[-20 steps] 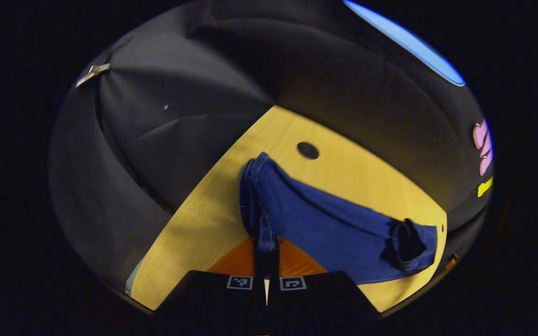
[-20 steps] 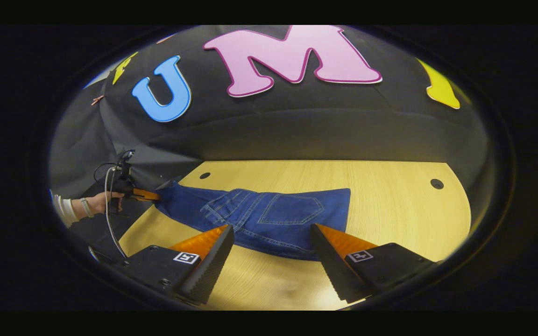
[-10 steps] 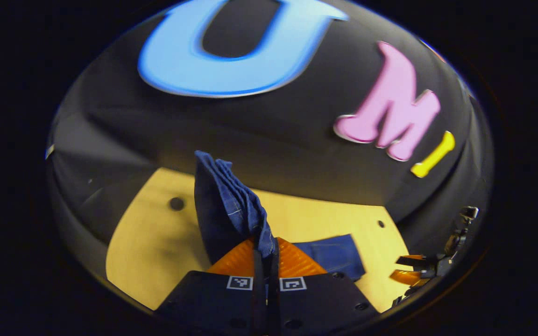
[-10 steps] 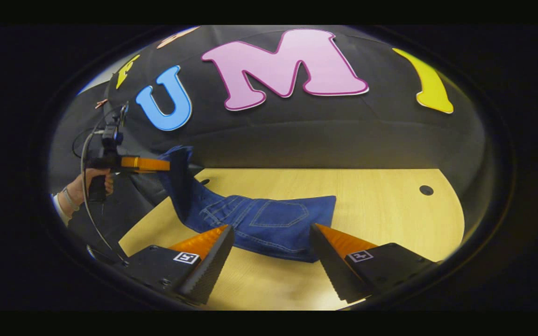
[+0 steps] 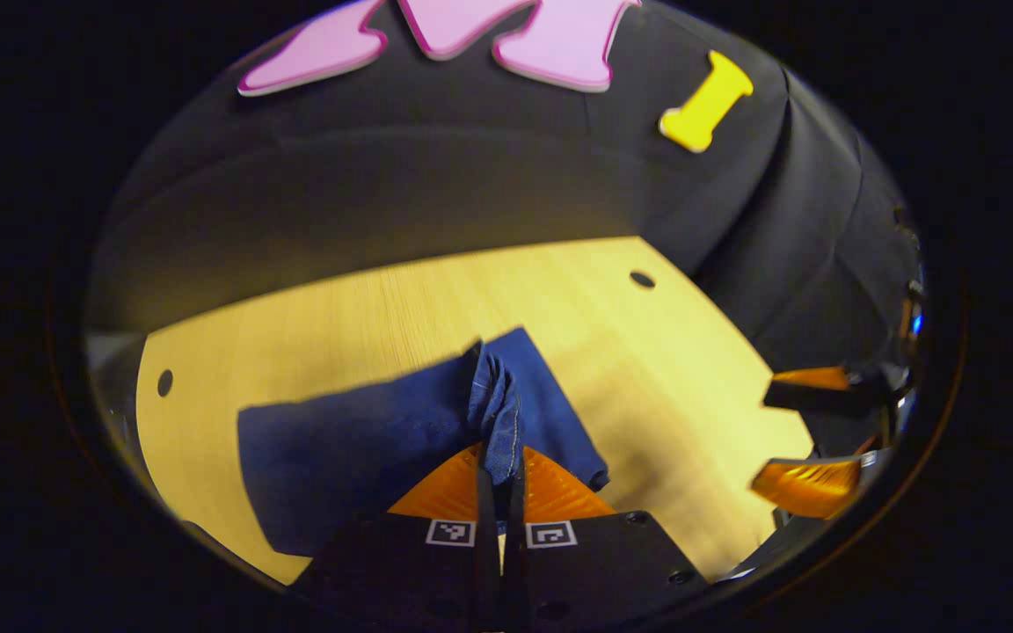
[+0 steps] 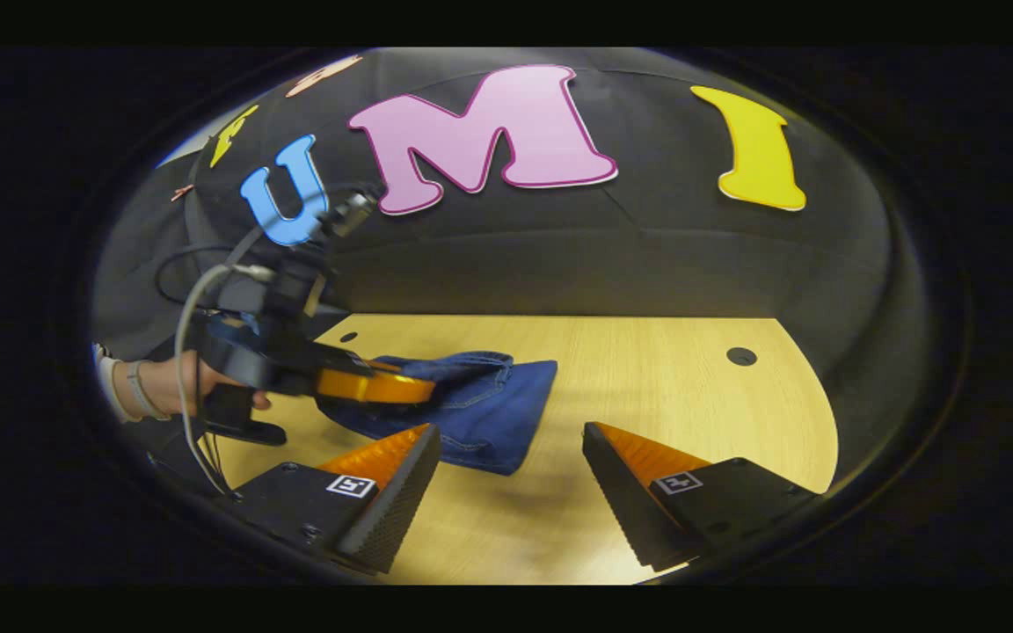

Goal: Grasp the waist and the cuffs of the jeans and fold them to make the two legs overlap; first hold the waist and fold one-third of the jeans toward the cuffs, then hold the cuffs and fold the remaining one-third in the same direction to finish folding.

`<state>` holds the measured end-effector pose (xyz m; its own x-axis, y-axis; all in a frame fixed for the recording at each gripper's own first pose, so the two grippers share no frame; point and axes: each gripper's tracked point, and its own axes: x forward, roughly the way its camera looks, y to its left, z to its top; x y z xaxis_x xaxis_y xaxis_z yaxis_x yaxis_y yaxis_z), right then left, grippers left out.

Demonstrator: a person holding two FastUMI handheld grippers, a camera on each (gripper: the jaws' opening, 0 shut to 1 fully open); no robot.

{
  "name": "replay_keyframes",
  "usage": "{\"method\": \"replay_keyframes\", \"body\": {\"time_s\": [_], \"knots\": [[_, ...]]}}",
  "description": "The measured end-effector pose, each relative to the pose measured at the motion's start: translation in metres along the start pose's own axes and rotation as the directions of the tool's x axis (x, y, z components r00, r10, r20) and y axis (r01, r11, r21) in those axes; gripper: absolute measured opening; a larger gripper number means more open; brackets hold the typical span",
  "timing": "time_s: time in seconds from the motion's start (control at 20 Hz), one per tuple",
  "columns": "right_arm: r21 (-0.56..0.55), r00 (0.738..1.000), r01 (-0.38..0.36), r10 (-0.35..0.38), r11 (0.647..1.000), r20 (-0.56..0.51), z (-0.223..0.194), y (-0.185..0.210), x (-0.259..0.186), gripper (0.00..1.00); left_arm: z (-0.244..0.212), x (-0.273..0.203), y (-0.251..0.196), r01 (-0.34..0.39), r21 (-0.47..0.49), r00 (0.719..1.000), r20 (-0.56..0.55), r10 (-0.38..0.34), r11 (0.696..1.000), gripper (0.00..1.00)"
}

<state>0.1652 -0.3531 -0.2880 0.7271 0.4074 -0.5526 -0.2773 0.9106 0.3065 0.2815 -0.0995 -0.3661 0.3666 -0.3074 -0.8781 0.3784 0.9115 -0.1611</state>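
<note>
Jeans [image 5: 366,440] now folded over by left gripper [image 5: 499,479]

Under my tools: pale wooden table [image 5: 366,308], grain running along its length, also in the right gripper view [image 6: 647,387]. Round dark holes in the top: one toward the far right corner [image 5: 642,280], one at the left edge [image 5: 164,382]; right gripper view has one far right [image 6: 741,356], another far left [image 6: 348,337]. Black cloth wall [image 5: 401,185] behind, creased.
</note>
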Motion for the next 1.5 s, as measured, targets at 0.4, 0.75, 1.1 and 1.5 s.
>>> {"method": "replay_keyframes", "body": {"time_s": [0.4,0.75,1.1,1.5], "knots": [[-0.047,0.997,0.002,0.001,0.999,0.074,0.013,0.0,-0.021,0.99,-0.028,0.019,-0.03,0.009,-0.096,1.0,-0.02,-0.011,0.995,0.63],[-0.17,0.95,0.169,-0.115,0.971,0.289,0.056,0.044,-0.099,0.98,-0.01,-0.13,-0.013,-0.027,-0.127,0.943,0.326,0.068,0.991,0.95],[-0.065,0.88,0.225,-0.174,0.972,0.442,0.051,0.143,-0.208,0.98,-0.081,-0.321,-0.023,-0.085,-0.142,0.803,0.576,0.152,0.986,0.95],[-0.081,0.838,0.175,-0.105,0.981,0.535,0.059,0.206,-0.295,0.99,-0.11,-0.416,-0.045,-0.158,-0.14,0.678,0.704,0.21,0.978,0.95]]}}
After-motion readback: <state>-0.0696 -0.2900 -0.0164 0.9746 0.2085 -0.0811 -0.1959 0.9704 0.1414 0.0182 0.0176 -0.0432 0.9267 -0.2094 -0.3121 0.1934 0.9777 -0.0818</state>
